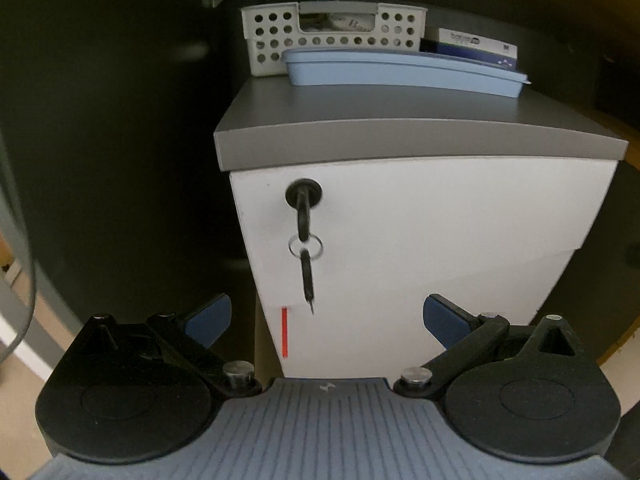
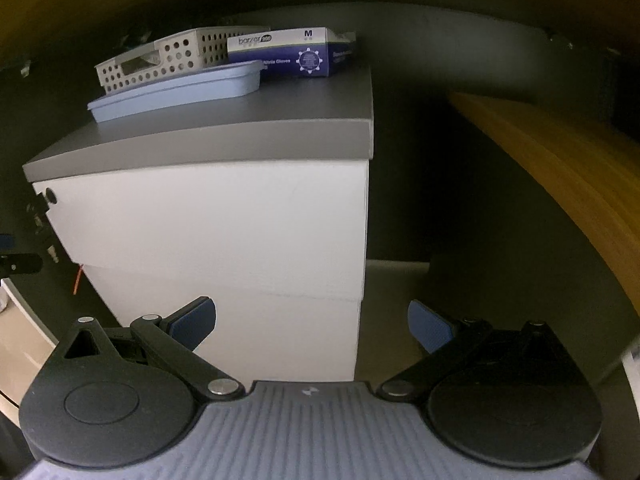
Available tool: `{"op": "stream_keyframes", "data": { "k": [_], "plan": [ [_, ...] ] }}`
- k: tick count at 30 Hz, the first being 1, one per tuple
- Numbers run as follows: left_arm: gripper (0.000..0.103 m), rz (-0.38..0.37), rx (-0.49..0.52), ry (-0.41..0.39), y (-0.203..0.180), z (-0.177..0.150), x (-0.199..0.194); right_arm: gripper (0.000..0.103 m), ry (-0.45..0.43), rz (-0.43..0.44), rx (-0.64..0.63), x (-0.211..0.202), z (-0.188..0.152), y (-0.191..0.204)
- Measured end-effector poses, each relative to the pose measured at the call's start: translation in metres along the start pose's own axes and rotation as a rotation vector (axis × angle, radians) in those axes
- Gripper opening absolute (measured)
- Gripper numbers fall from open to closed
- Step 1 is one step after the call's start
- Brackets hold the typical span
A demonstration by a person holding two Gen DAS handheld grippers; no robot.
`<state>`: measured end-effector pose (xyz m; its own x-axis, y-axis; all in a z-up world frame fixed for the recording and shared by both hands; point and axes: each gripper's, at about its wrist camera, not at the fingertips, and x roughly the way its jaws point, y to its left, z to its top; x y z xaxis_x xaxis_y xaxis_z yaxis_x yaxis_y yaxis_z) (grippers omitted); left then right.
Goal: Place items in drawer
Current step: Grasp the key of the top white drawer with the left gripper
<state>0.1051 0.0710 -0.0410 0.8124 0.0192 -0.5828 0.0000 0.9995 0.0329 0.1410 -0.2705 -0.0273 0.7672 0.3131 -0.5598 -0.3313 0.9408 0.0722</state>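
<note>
Evidently I hold both the left claw [image 1: 326, 318] and right claw [image 2: 312, 322] released, facing the shut top drawer [image 1: 420, 232]; glove box [image 2: 296, 54] and blue tray [image 1: 400, 70] wait at 12 o'clock.

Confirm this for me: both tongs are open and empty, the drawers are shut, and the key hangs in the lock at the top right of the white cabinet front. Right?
Not quite. The black key hangs in a lock at the top left of the white cabinet front, as the left wrist view shows. The rest holds: the left tongs and right tongs are open and empty, and the drawers look shut.
</note>
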Motion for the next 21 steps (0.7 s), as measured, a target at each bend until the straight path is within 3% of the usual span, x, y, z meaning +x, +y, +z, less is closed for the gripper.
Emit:
{"op": "stream_keyframes", "data": {
  "k": [11,21],
  "plan": [
    [0.103,-0.020,0.017,-0.047,0.015,0.016,0.032,0.103,-0.026,0.027,-0.024,0.042,0.019,-0.015],
    [0.103,-0.071,0.045,-0.060,0.017,0.028,0.049,0.103,-0.053,0.131,-0.056,0.063,0.032,-0.019]
  ]
}}
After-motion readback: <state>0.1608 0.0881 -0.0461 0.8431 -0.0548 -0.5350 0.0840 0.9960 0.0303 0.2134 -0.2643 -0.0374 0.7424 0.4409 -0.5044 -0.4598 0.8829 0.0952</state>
